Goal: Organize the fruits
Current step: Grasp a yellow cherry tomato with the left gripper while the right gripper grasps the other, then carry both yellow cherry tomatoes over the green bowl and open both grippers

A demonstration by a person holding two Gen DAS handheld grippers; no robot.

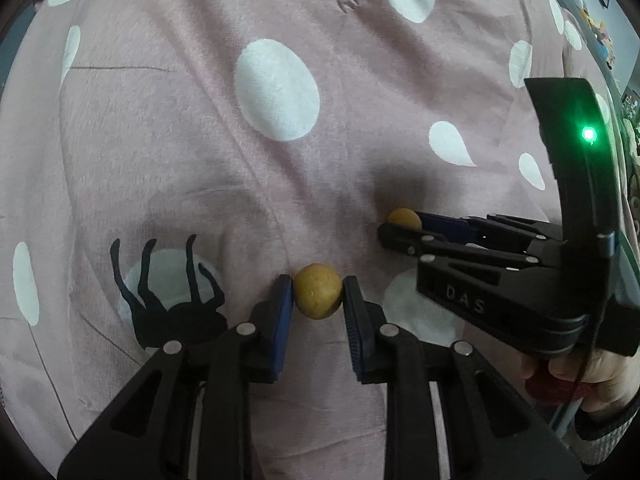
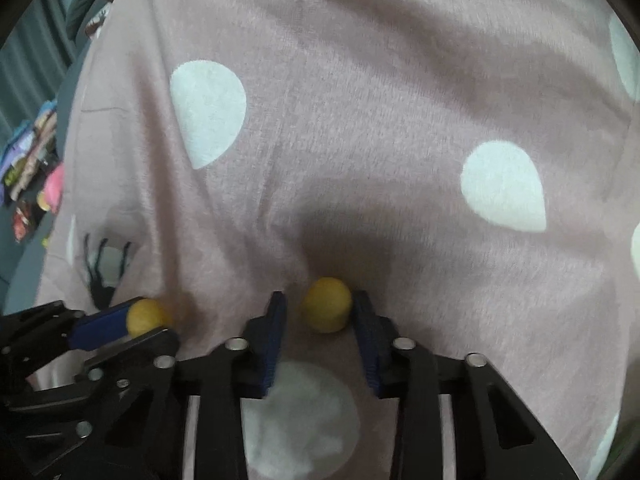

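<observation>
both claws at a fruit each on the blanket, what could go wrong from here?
1. The right claw has a visible gap on the left side of its round yellow fruit; closing could nudge it off-centre.
2. The left claw pinches its fruit only at the pad tips, so it may squirt out.
3. The pink blanket is soft and creased; a dropped fruit could roll.

Both views are dim and soft, with a flat pink-grey cast over the spotted cloth (image 1: 280, 184). A broad diffuse shadow pools on the cloth just beyond each yellow fruit (image 2: 327, 305), so the light probably comes from above and behind. A green lamp (image 1: 589, 135) flares on the right claw (image 1: 394, 226). Fisheye bending and black vignette crowd the corners; the right view looks blurrier.
</observation>
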